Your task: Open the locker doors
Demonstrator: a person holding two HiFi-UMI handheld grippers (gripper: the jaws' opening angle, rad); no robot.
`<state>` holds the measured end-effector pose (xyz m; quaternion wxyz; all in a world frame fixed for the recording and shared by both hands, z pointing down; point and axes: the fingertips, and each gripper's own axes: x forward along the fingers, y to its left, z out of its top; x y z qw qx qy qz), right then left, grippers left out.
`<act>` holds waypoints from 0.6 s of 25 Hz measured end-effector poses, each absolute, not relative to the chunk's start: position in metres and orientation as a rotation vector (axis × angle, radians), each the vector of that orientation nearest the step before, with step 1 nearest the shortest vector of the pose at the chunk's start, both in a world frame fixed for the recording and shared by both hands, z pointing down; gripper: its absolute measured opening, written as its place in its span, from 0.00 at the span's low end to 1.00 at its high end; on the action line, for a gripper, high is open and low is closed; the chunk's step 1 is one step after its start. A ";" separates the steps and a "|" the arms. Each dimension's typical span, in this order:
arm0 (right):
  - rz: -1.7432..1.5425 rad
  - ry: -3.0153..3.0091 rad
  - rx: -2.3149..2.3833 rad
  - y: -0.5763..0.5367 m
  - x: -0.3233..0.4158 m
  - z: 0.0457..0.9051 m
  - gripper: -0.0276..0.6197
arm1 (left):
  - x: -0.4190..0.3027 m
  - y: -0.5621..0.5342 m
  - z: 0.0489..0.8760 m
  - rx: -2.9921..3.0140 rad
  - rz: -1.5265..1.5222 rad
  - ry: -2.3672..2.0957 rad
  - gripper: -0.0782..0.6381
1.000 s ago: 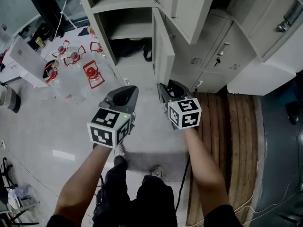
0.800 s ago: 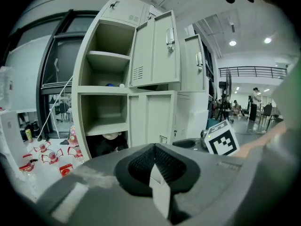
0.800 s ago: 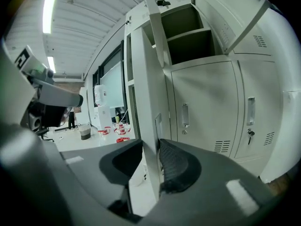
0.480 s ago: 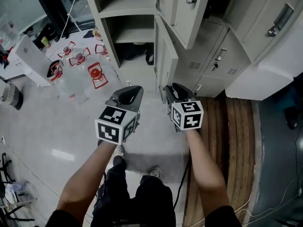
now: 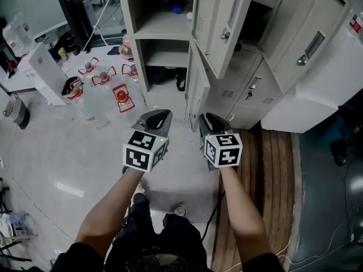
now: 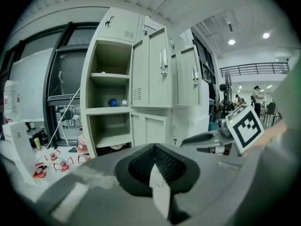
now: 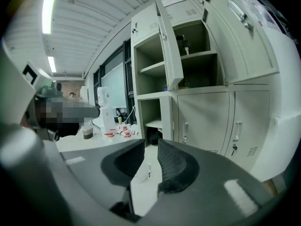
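holding the left gripper (image 5: 155,118) with jaws pressed together on nothing and the right gripper (image 5: 211,121) just closing to a narrow empty gap, both apart from the lockers (image 5: 164,28) ahead, upper door (image 5: 224,21) swung open

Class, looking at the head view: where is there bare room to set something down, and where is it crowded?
Free: the pale floor between the red-and-white items and the person's legs; the wooden slats before the closed lower lockers. Crowded: the floor around those items, beside the white panel.
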<state>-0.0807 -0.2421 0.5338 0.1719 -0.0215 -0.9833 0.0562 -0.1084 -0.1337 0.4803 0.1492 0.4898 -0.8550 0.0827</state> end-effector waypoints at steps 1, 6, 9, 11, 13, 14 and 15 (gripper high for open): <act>0.144 -2.787 -0.058 -0.239 -0.078 0.526 0.16 | -0.107 -0.130 0.478 1.398 0.239 -2.455 0.11; 0.134 -2.810 -0.037 -0.227 -0.066 0.483 0.12 | -0.107 -0.112 0.459 1.375 0.240 -2.467 0.11; 0.145 -2.829 -0.022 -0.219 -0.063 0.457 0.11 | -0.110 -0.107 0.434 1.399 0.231 -2.483 0.11; 0.135 -2.842 -0.009 -0.215 -0.064 0.437 0.09 | -0.113 -0.100 0.417 1.406 0.227 -2.503 0.11; 0.117 -2.859 0.001 -0.209 -0.065 0.417 0.07 | -0.116 -0.091 0.401 1.419 0.233 -2.515 0.11; 0.107 -2.863 0.005 -0.205 -0.065 0.408 0.06 | -0.117 -0.085 0.394 1.426 0.235 -2.513 0.11; 0.102 -2.867 0.008 -0.201 -0.065 0.400 0.06 | -0.118 -0.080 0.389 1.433 0.236 -2.508 0.11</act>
